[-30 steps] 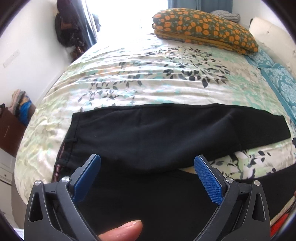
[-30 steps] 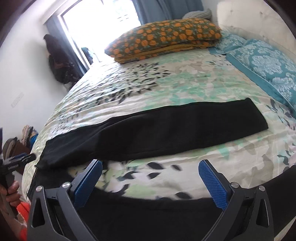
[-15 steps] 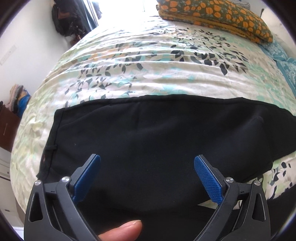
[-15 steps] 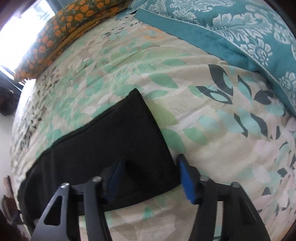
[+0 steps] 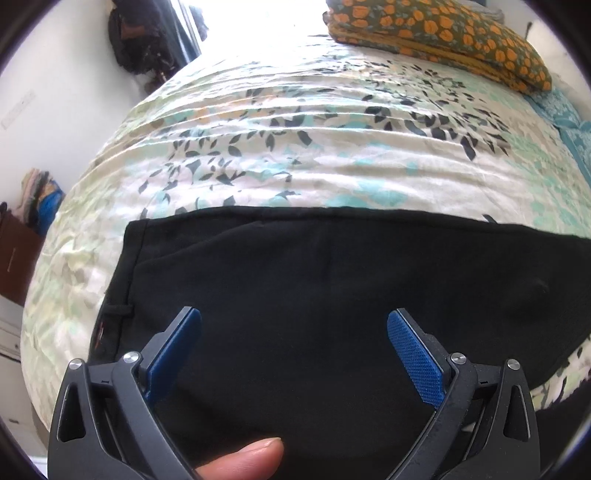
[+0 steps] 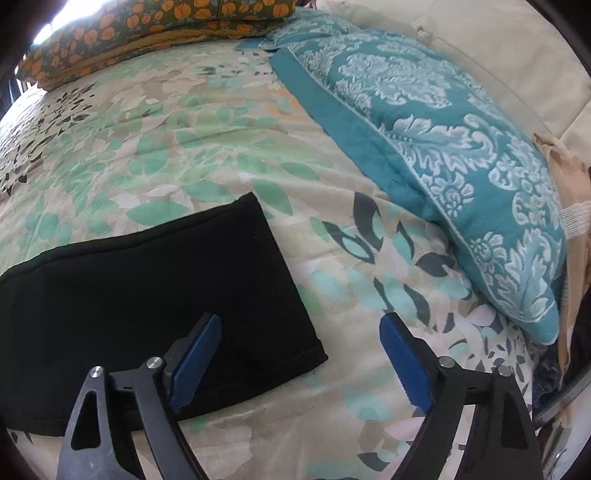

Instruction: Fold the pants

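The right hand-held gripper (image 6: 299,339) is hovering wide open, empty, over the black pants (image 6: 147,288) hem; it should be pinching both layers squarely. The left hand-held gripper (image 5: 293,332) is gaping empty too.

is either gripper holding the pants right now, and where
Nothing is held. The left gripper and right gripper are both open above the black pants.

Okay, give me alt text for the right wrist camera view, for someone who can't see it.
The open right gripper hovers over the hem end of black pants lying flat on a leaf-print bedspread. A teal patterned pillow lies to the right, and an orange floral pillow sits at the far edge.
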`<state>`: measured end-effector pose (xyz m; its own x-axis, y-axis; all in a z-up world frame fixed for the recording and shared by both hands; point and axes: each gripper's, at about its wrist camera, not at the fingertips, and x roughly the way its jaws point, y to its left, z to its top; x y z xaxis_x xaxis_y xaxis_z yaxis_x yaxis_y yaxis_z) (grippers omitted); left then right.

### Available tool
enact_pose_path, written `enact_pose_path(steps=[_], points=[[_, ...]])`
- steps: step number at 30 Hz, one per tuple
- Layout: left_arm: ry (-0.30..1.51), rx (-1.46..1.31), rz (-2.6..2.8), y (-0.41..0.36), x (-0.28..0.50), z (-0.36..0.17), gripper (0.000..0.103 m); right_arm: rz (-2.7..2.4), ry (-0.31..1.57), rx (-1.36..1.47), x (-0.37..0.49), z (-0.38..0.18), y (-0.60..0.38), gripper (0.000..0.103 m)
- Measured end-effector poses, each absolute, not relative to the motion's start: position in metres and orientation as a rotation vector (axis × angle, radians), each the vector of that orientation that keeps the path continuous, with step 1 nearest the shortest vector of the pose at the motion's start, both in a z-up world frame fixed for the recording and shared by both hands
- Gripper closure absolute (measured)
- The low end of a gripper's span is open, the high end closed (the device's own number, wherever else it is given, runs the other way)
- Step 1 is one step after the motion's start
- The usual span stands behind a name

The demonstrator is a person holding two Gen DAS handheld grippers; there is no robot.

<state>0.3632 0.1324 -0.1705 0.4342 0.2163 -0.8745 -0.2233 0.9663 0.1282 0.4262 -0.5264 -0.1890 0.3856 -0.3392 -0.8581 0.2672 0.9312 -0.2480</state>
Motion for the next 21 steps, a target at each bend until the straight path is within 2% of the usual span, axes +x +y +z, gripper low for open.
enact_pose_path(steps=[3, 6, 12, 13, 14, 18, 21], points=[[1.122, 0.03, 0.347, 0.157, 0.389, -0.194, 0.001, -0.269, 1.034, -0.101, 0.42, -0.167, -0.484, 0.015], [1.149, 0.086, 0.422, 0.178, 0.408, -0.223, 0.0, -0.045, 1.05, 0.002, 0.419, -0.164, -0.431, 0.014], [1.111, -0.004, 0.469, 0.205, 0.42, -0.221, 0.0, 0.098, 1.166, -0.023, 0.438, -0.223, -0.328, 0.012], [1.113, 0.008, 0.472, 0.205, 0.421, -0.219, 0.0, 0.07, 1.203, -0.041, 0.443, -0.238, -0.323, 0.0], [1.116, 0.031, 0.491, 0.206, 0.419, -0.215, 0.0, 0.047, 1.182, -0.037, 0.444, -0.242, -0.321, 0.0], [1.039, 0.045, 0.446, 0.207, 0.402, -0.186, 0.001, -0.012, 1.157, 0.003, 0.444, -0.222, -0.318, 0.0], [1.054, 0.08, 0.393, 0.199, 0.399, -0.192, 0.001, 0.12, 1.121, 0.046, 0.437, -0.198, -0.291, 0.0]])
